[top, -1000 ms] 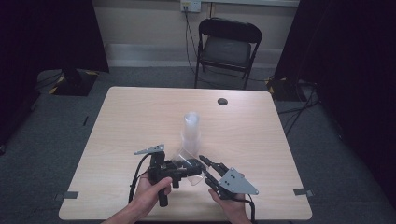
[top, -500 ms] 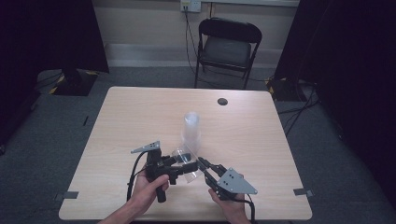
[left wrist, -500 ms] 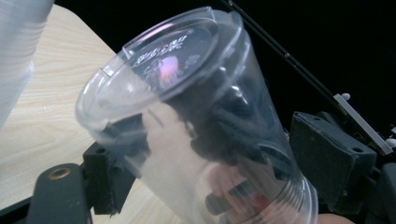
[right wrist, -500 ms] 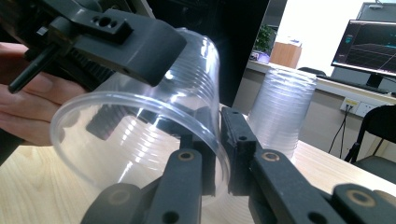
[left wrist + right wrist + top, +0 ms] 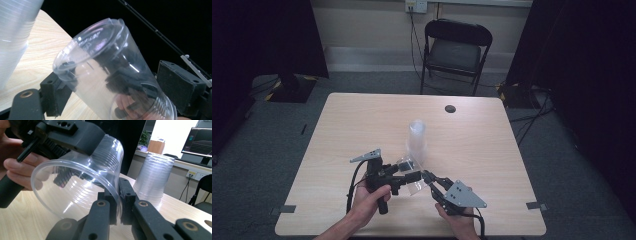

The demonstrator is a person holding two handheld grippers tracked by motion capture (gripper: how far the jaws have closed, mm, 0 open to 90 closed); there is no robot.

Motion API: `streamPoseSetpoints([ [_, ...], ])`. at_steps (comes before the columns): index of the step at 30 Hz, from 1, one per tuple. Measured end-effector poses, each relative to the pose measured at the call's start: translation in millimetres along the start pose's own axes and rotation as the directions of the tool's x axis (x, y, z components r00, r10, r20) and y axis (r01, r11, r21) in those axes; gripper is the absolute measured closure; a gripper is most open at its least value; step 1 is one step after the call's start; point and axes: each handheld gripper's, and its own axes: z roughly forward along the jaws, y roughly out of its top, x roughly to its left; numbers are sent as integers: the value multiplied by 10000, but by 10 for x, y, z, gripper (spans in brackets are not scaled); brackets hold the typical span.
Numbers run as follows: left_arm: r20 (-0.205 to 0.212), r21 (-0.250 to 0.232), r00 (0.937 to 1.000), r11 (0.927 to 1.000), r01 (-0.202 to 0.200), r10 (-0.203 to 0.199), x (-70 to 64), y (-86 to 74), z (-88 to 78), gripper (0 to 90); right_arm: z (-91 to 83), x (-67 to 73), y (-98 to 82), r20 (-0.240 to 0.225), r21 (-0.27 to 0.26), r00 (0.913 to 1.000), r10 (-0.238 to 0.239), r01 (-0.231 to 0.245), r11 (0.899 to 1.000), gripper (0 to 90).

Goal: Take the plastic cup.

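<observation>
Two tools meet over the counter's near edge: right tool (image 5: 117, 202) clenched on the clear cup's (image 5: 82, 185) rim, left tool (image 5: 120, 82) jaws just opening, spread either side of it. Cup stack (image 5: 416, 140) mid-counter.

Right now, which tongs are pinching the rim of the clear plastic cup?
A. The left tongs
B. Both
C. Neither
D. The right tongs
D: in the right gripper view, the right tongs are shut on the wall of the clear cup at its rim, while the left tongs stand open around it.
</observation>
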Motion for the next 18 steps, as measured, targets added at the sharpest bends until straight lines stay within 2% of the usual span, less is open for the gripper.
streamPoseSetpoints([
  [6, -221, -78, 9995, 9997, -211, 210, 6, 20, -16, 156, 5, -3, -3, -122, 87, 9999, 87, -86, 9999, 864],
  [13, -298, 4, 9989, 9993, -361, 361, 6, 23, -11, 158, 6, -24, 6, -311, 324, 9995, 90, -80, 9994, 865],
  [18, -479, -78, 9985, 9996, -263, 259, 18, 60, -25, 158, 19, -16, -3, -476, 476, 9987, 184, -162, 9987, 866],
])
